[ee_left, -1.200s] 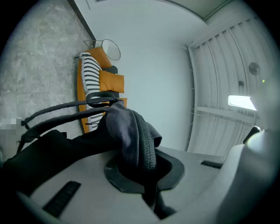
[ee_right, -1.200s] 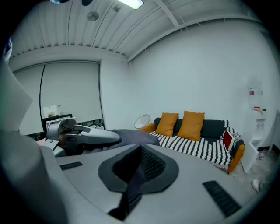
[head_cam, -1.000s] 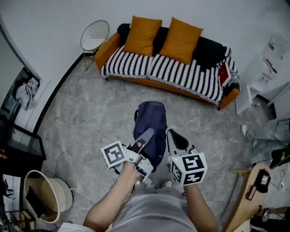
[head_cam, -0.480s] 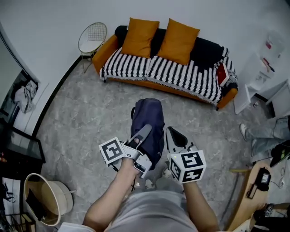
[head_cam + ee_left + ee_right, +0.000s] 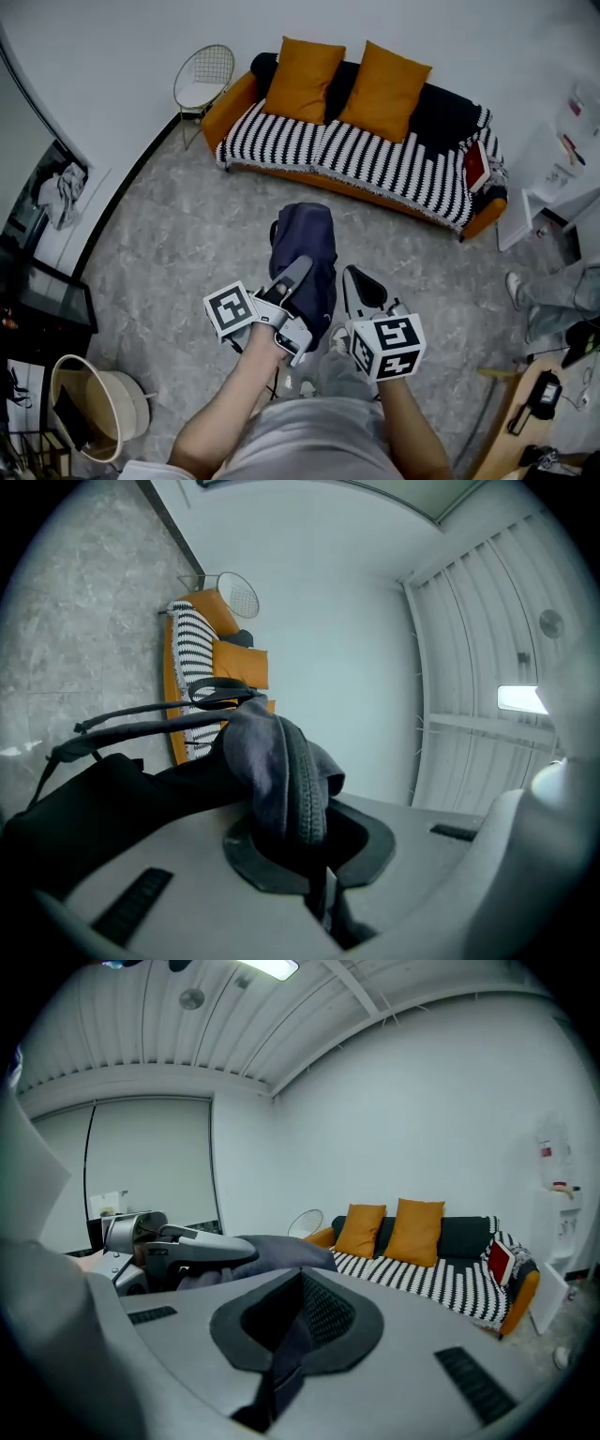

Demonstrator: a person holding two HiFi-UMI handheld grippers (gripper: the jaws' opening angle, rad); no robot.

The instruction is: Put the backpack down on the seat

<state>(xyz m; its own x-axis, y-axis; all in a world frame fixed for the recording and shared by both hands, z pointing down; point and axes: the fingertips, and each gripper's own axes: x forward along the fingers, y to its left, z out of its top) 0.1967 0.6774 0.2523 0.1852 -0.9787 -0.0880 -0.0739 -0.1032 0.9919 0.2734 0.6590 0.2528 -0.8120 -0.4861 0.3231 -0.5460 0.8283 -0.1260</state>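
You have one navy fabric backpack point(image 5: 307, 255) over the grey floor point(image 5: 187, 244), well short of one striped sofa point(image 5: 375, 167) with two orange cushions point(image 5: 302, 80), long axis pointing sofa-ward. Your left gripper point(image 5: 300, 270) pinches its fabric; your right gripper point(image 5: 361, 283) has jaws together, empty.

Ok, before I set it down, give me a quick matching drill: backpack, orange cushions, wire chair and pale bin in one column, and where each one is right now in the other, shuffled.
Things:
1. backpack
2. orange cushions
3. wire chair
4. pale bin

Places:
A. on the striped sofa, leaning against its back
B. on the floor at the person's left side
C. hanging from the left gripper, whose jaws are shut on its fabric
D. beside the sofa's arm, near the wall

Pairs: 1-C; 2-A; 3-D; 4-B
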